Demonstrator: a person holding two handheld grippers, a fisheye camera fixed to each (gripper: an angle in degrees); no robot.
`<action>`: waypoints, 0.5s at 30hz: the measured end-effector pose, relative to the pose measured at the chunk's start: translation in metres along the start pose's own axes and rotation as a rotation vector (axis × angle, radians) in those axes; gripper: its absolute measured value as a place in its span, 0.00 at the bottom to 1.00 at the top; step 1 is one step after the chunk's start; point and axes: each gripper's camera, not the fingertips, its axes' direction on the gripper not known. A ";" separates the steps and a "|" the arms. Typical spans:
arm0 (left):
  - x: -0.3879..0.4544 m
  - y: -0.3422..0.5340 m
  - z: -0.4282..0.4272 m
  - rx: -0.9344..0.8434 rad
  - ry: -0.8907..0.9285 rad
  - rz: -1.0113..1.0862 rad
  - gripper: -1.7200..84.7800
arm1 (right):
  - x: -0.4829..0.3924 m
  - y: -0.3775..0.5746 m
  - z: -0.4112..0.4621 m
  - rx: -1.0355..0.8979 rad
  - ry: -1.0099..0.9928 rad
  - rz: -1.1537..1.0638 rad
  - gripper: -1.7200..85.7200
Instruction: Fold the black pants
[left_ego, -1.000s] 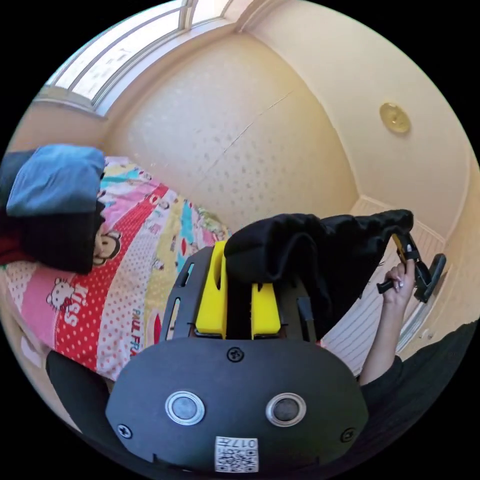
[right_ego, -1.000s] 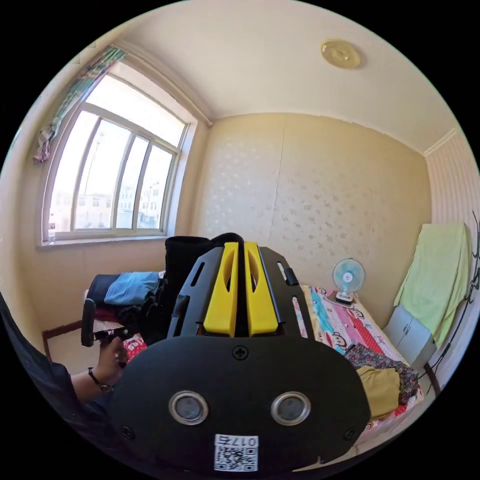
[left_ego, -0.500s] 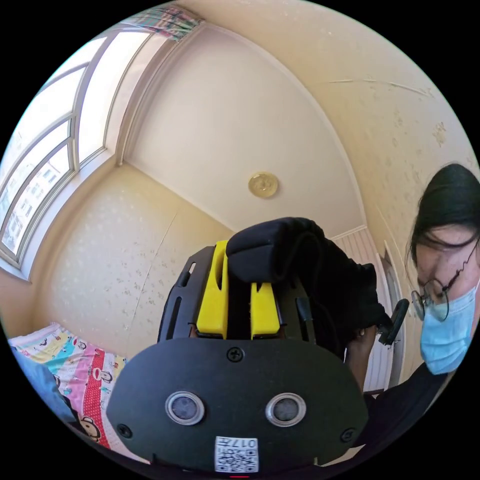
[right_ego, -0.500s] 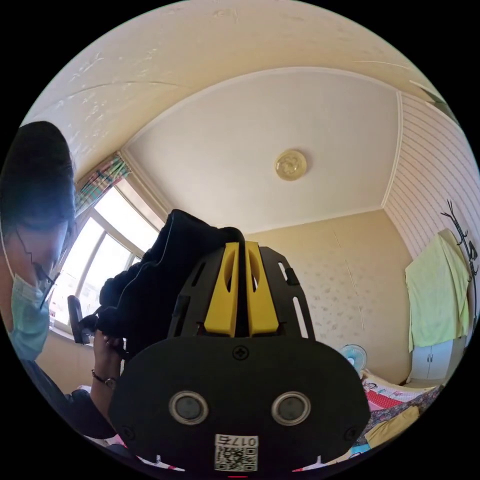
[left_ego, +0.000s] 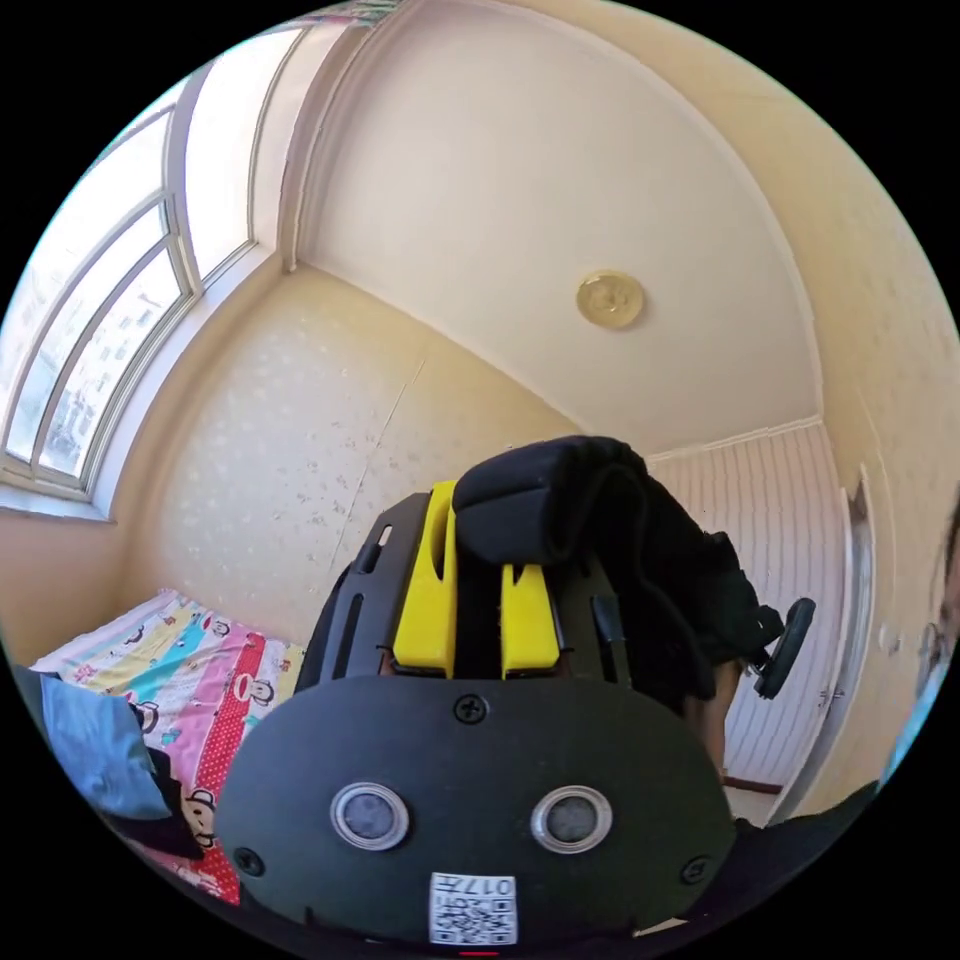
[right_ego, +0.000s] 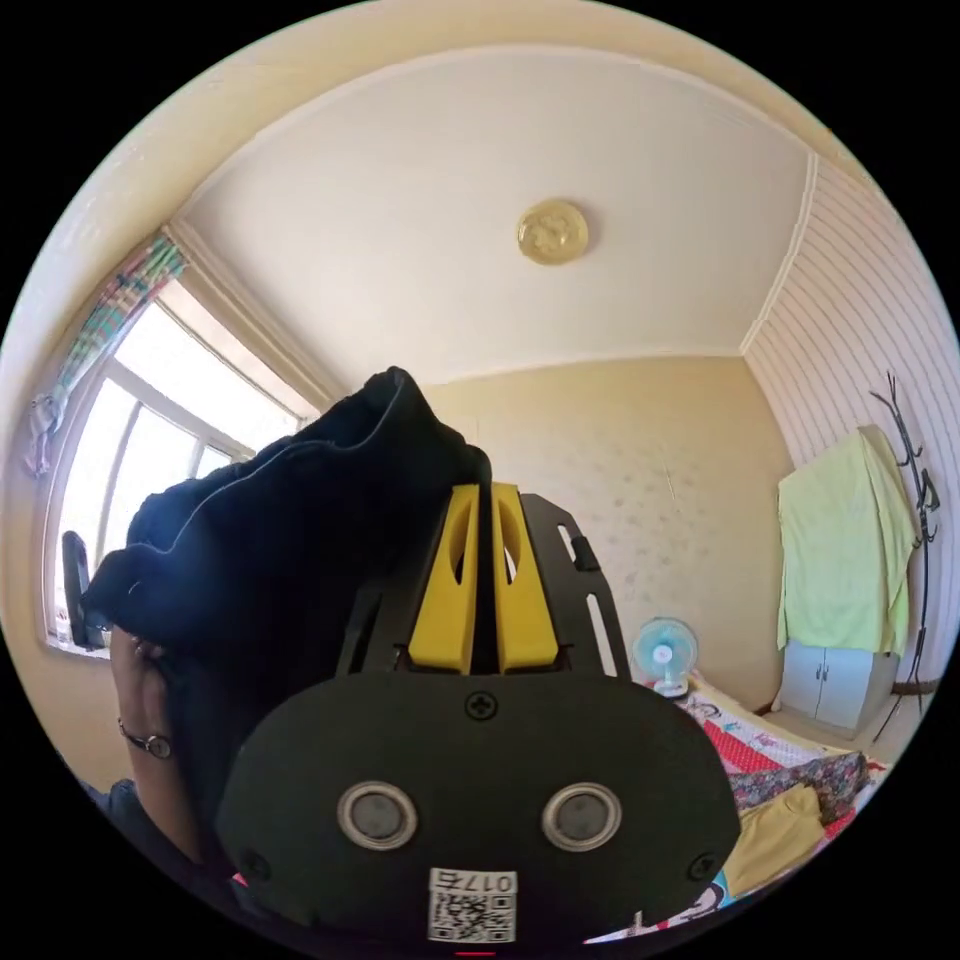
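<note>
Both grippers' fingers (left_ego: 478, 590) (right_ego: 484, 585) apparently clamped tight on black pants (right_ego: 290, 520), cloth stretched lengthwise between them.

Cream walls (left_ego: 330, 400), bright window (right_ego: 150, 420), round ceiling light (right_ego: 552, 231)

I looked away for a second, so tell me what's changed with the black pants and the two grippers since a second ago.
Both grippers have tipped upward toward the ceiling, lifting the black pants higher; the bed has slid low in both views. The hand on the left gripper now sits closer to the right gripper. Unchanged: the left gripper and the right gripper each stay shut on the pants' edge, nothing let go.
</note>
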 end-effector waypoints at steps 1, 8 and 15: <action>-0.010 -0.002 0.029 -0.029 -0.025 -0.007 0.10 | 0.022 -0.004 0.061 -0.077 0.000 0.027 0.05; -0.171 0.112 0.316 -0.629 -0.410 0.007 0.12 | 0.155 0.125 0.429 -0.903 0.309 -0.032 0.07; -0.303 0.446 0.248 -1.061 -0.267 -0.047 0.13 | 0.199 0.446 0.366 -1.228 0.073 -0.242 0.07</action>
